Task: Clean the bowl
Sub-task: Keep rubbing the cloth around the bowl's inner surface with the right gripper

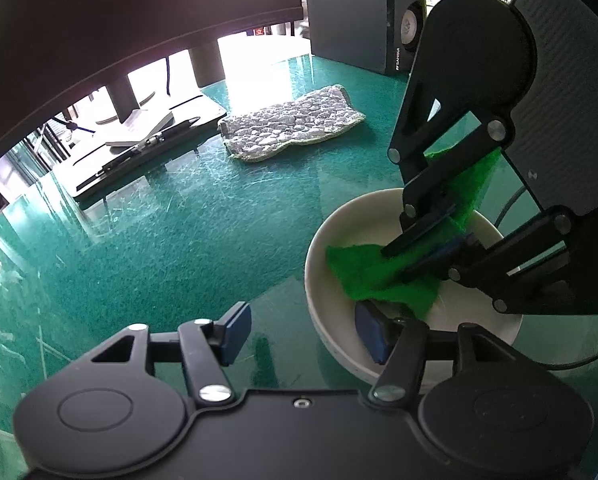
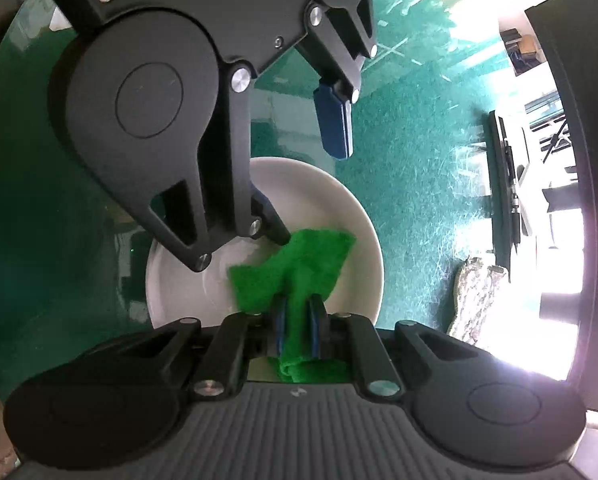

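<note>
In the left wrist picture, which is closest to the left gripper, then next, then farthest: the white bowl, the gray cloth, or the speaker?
From the left gripper:
1. White bowl, right at its fingers, lower right.
2. Gray cloth, mid-table.
3. Speaker, at the far back.

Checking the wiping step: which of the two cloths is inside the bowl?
The green cloth, pinched by the right gripper; the grey cloth lies flat on the table.
</note>
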Demonstrator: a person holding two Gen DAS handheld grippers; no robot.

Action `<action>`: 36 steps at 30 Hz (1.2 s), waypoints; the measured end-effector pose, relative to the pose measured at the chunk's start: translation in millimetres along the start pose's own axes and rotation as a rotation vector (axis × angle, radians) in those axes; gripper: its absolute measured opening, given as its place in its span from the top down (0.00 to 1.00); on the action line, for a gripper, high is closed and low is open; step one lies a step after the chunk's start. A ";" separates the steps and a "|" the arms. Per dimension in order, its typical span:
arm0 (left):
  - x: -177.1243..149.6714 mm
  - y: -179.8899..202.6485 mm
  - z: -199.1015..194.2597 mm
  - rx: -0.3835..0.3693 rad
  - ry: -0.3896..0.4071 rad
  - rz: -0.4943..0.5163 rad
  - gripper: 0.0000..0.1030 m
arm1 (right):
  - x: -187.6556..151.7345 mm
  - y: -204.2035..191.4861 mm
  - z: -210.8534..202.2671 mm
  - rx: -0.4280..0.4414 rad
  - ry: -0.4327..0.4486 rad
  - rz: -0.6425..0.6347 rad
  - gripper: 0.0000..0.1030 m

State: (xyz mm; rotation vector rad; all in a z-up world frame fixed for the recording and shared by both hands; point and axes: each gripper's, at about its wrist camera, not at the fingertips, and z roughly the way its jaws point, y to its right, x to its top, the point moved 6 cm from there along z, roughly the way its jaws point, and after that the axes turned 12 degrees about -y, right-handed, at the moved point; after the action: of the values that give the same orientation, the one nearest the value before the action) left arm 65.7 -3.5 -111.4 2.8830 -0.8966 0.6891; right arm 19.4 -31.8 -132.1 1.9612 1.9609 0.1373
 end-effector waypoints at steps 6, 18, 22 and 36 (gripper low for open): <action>0.7 -0.7 0.8 -0.007 -0.002 -0.014 0.41 | 2.1 15.0 6.9 0.145 -0.014 0.090 0.93; 2.8 6.7 2.5 -0.022 -0.004 -0.007 0.38 | -2.2 10.5 -5.2 0.313 0.001 0.158 0.93; 2.3 7.3 2.1 -0.021 -0.004 -0.010 0.38 | -4.1 13.0 -1.3 0.138 -0.011 0.079 0.93; 7.8 -8.7 7.3 0.052 0.002 -0.062 0.29 | -2.3 14.6 -6.2 0.082 0.036 0.259 0.91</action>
State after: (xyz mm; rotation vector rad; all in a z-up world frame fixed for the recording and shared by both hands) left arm 79.1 -1.6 -113.8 2.9409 -0.7966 0.7204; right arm 31.2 -32.5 -121.2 2.2759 1.7512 0.1615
